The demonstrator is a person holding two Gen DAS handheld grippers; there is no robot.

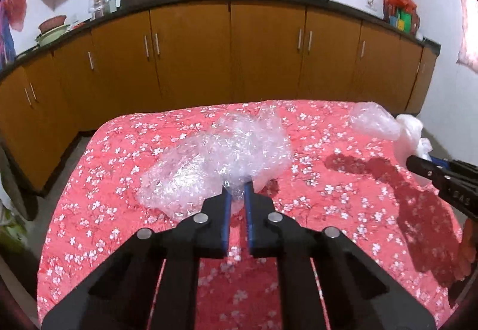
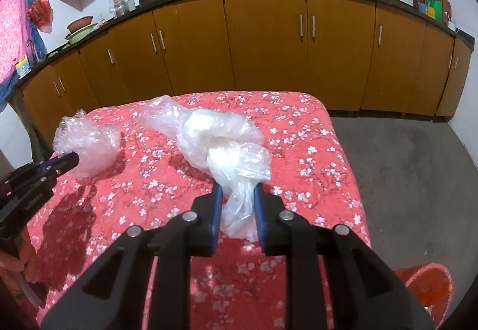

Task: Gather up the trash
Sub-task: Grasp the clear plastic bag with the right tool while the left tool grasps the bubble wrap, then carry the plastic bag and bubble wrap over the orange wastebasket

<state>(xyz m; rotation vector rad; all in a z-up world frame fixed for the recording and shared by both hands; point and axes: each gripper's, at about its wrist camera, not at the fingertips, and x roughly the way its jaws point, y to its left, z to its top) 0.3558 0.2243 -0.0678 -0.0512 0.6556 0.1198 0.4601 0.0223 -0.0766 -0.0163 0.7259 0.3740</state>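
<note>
left gripper jaws pinched tight on the near edge of the bubble wrap, which sits mid-way across the red floral cloth. right gripper jaws clamped on the tail of the white plastic bag, on the cloth's right side. both pieces grabbed, neither looks lifted clear yet. left to do: carry both off the cloth, probably to the red bin on the floor below its right edge.

A: Bright indoor light, with dark, fairly sharp shadows on the red cloth.

B: Yes. The cabinets bow strongly towards the black rounded corners, and nearby parts look soft.
</note>
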